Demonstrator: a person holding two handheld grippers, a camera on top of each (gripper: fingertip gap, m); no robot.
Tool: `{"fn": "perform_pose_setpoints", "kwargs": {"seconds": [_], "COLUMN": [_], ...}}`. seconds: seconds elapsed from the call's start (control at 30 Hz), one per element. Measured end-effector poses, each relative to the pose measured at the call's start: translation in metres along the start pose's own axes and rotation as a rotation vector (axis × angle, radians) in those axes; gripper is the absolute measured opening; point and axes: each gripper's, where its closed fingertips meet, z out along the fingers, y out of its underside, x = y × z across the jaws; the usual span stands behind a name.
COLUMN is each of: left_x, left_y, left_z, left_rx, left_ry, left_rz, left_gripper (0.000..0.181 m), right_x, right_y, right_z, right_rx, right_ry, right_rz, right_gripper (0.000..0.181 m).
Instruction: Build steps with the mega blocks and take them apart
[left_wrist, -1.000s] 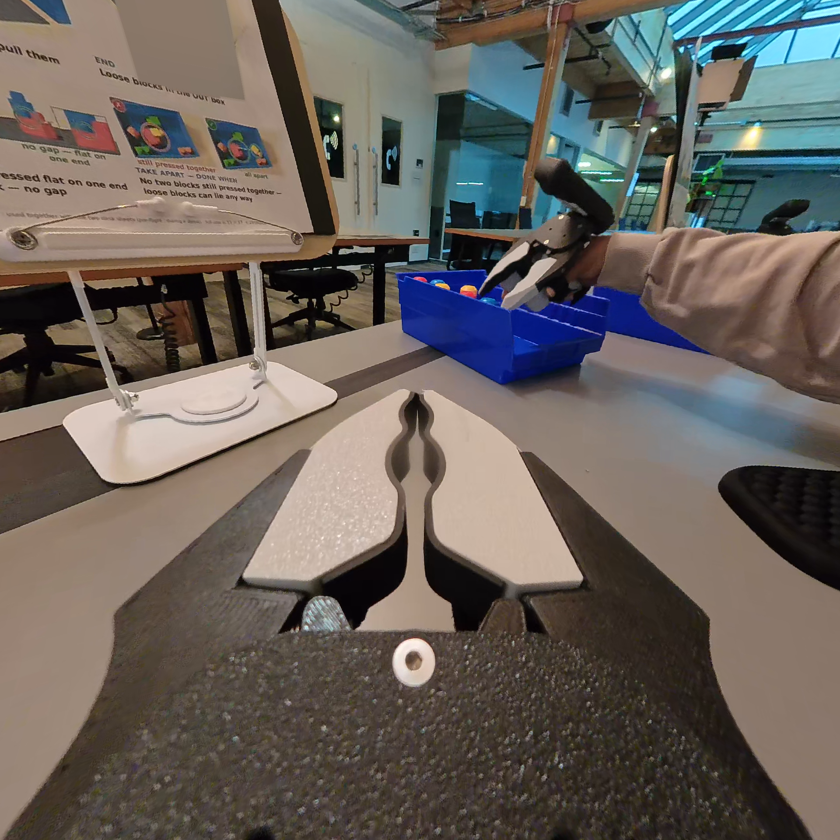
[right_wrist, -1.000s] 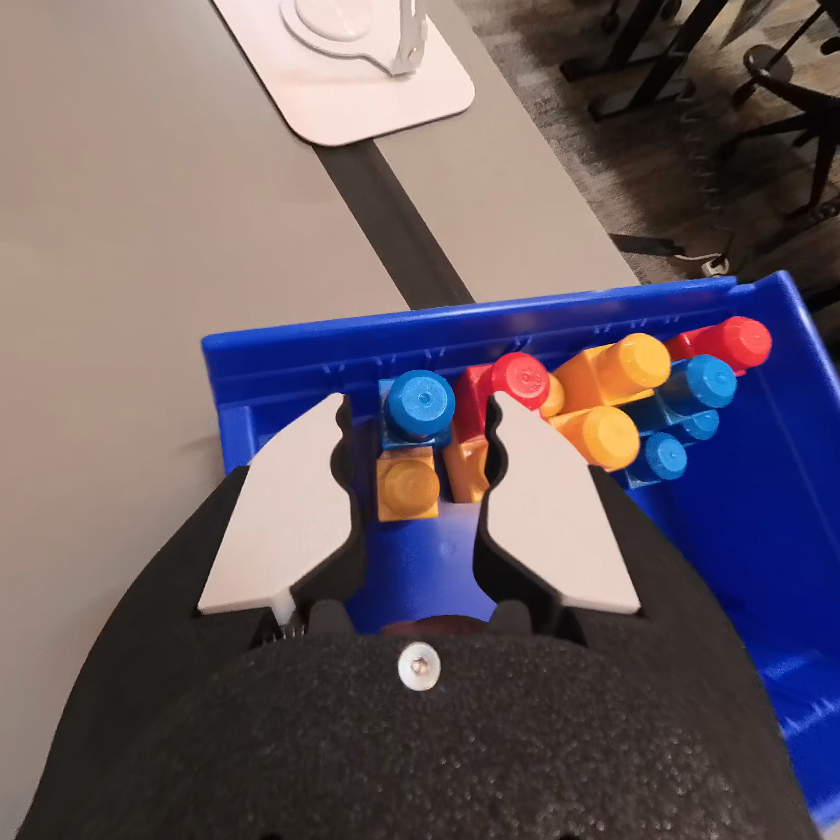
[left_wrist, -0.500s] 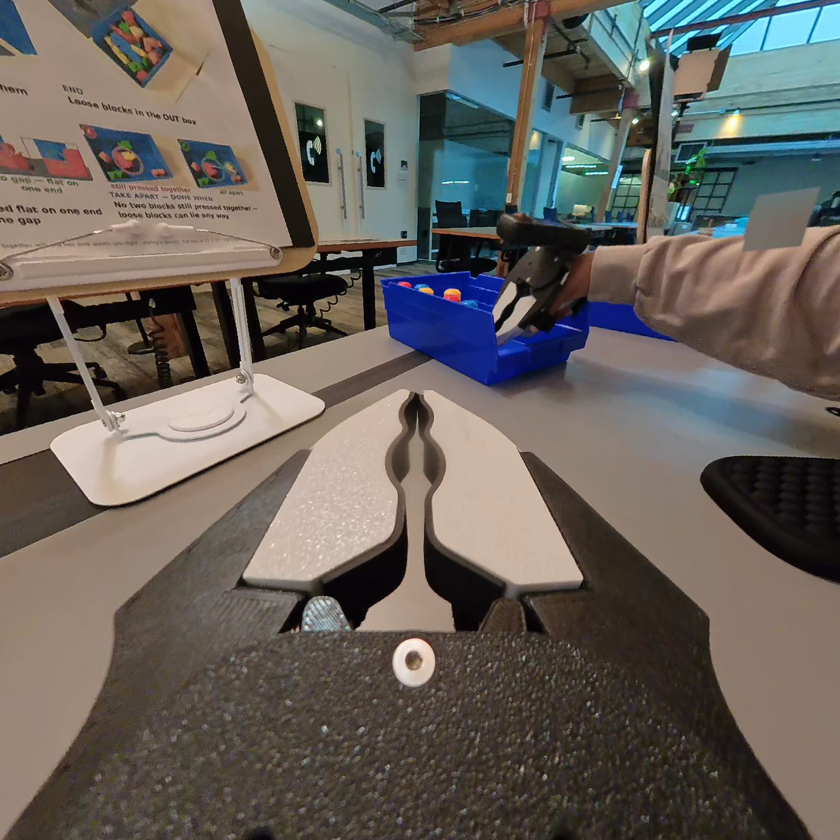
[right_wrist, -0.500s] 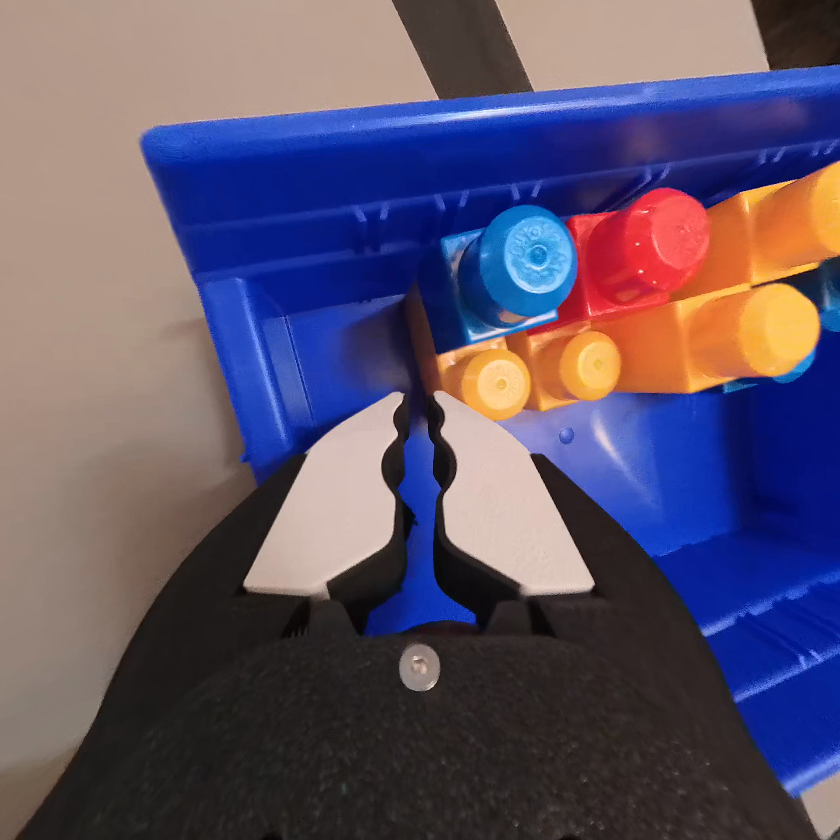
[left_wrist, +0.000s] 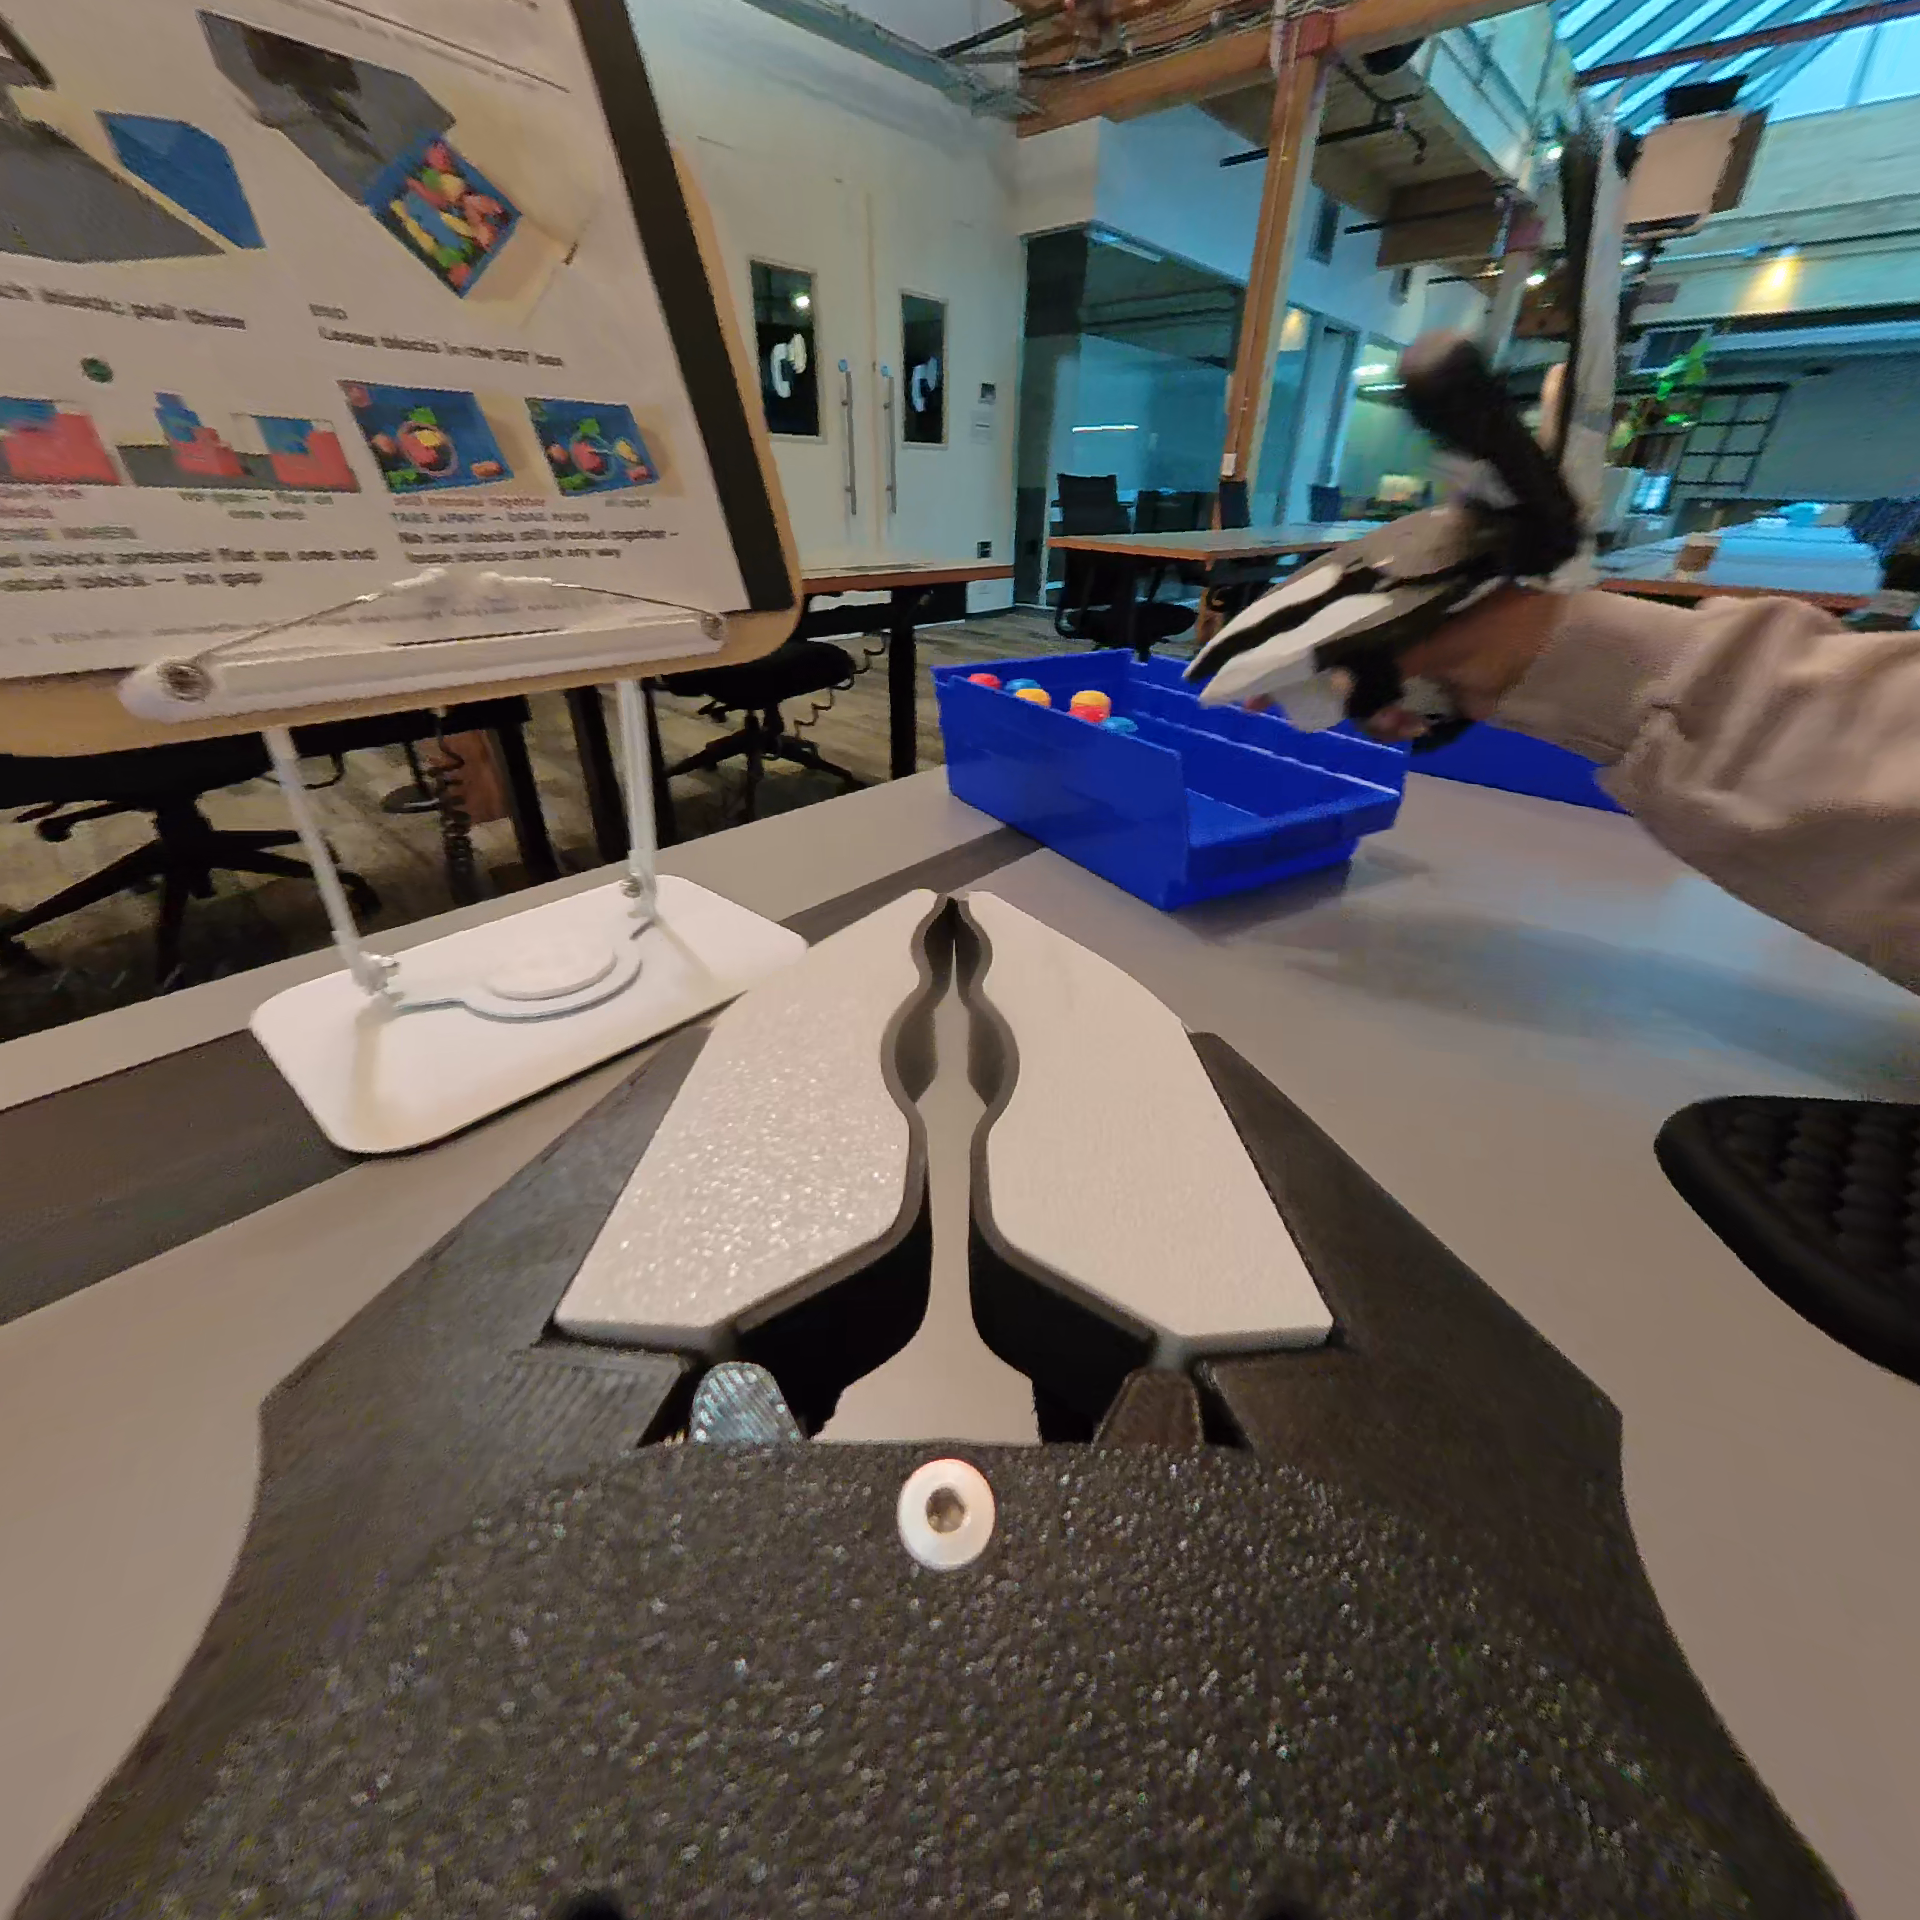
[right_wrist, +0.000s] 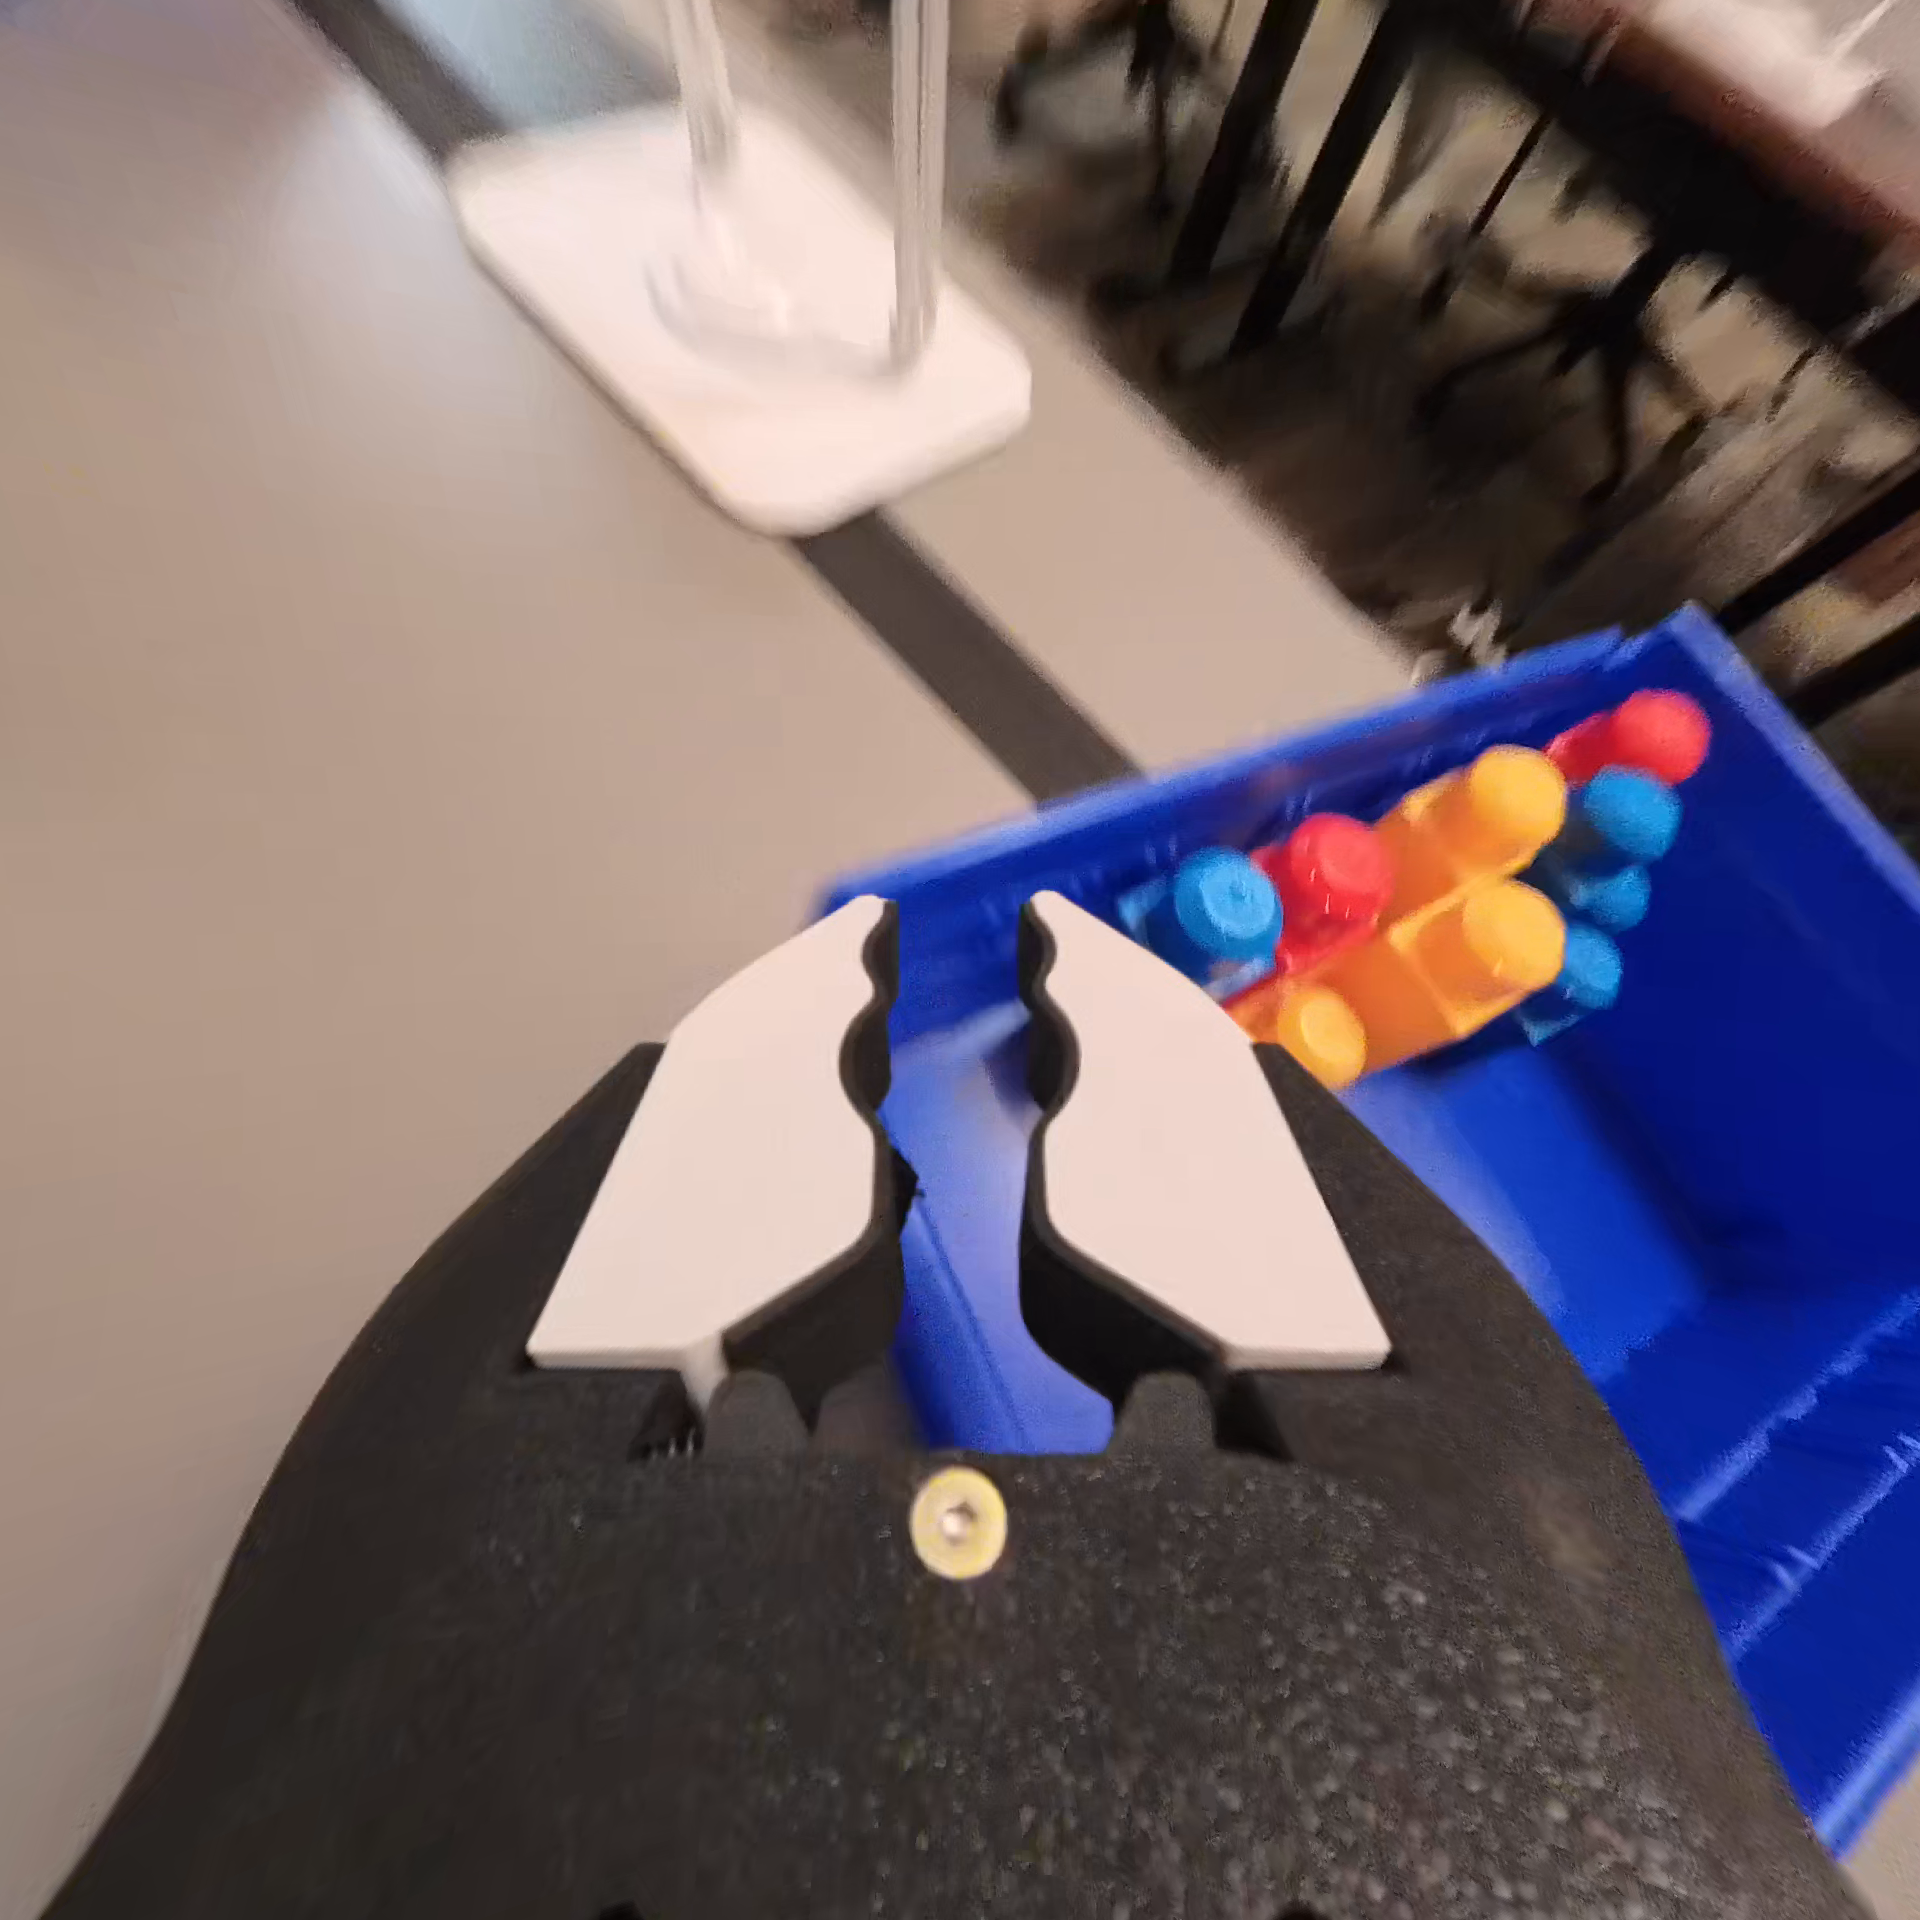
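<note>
Blocks (right_wrist: 1423, 914): red, blue, orange, piled together in blue bin (right_wrist: 1714, 1195).
Right tongs (right_wrist: 956, 914): empty, slightly apart, above bin.
Left tongs (left_wrist: 954, 914): closed, empty, over the surface (left_wrist: 1507, 987).

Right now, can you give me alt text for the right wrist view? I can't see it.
The right gripper hangs open and empty over the near corner of a blue bin. Red, blue and orange blocks are piled at the bin's far end. Beyond it, a white stand base sits on the grey table; the picture is motion-blurred.
</note>
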Motion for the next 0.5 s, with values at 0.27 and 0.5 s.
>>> {"fn": "perform_pose_setpoints", "kwargs": {"seconds": [0.27,0.5], "left_x": [-0.046,-0.129], "left_y": [-0.038,-0.085], "left_z": [-0.027,-0.072], "left_rx": [0.069,0.057], "left_ry": [-0.194,-0.428], "left_rz": [0.031,0.062], "left_gripper": [0.000,0.000], "right_x": [-0.078,-0.165], "right_y": [-0.094,-0.087], "right_z": [-0.053,0.005], "right_rx": [0.504,0.479], "right_ry": [0.246,0.092], "right_rz": [0.278,0.391], "right_gripper": [0.000,0.000]}}
